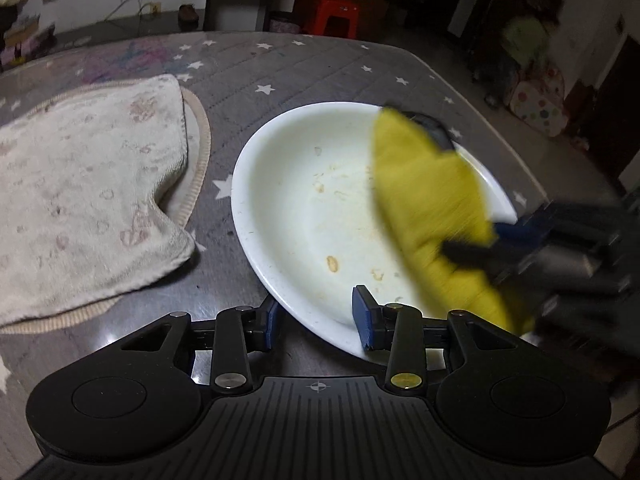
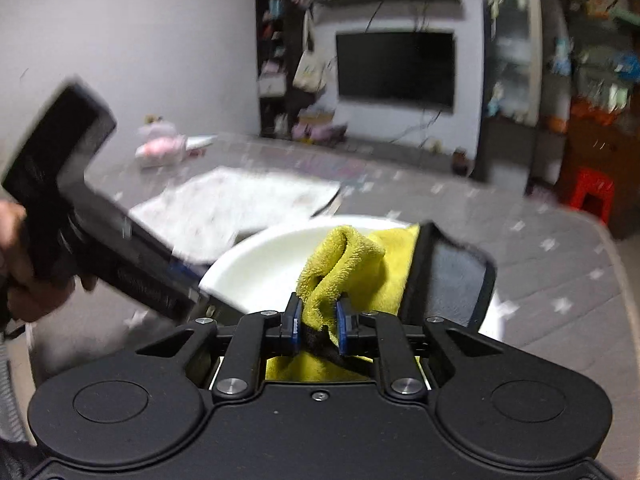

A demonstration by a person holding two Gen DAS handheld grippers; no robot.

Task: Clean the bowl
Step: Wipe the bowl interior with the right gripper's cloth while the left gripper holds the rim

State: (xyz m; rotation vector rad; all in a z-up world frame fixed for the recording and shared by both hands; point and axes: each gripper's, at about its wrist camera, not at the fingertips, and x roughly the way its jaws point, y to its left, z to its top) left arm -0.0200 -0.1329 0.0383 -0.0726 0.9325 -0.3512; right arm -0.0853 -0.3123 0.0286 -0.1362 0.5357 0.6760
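A white bowl (image 1: 304, 216) with small food specks inside sits on the grey star-patterned table. My left gripper (image 1: 318, 316) is open, its fingers straddling the bowl's near rim. My right gripper (image 2: 318, 320) is shut on a yellow cloth (image 2: 340, 268) with a grey backing. In the left wrist view the yellow cloth (image 1: 432, 208) lies over the right side of the bowl, with the right gripper (image 1: 492, 240) blurred behind it. The bowl (image 2: 264, 264) also shows in the right wrist view, under the cloth.
A beige folded towel (image 1: 84, 200) lies on a round mat (image 1: 200, 168) left of the bowl. The table edge (image 1: 540, 160) curves away at the right. A red stool (image 1: 332, 12) stands beyond the table.
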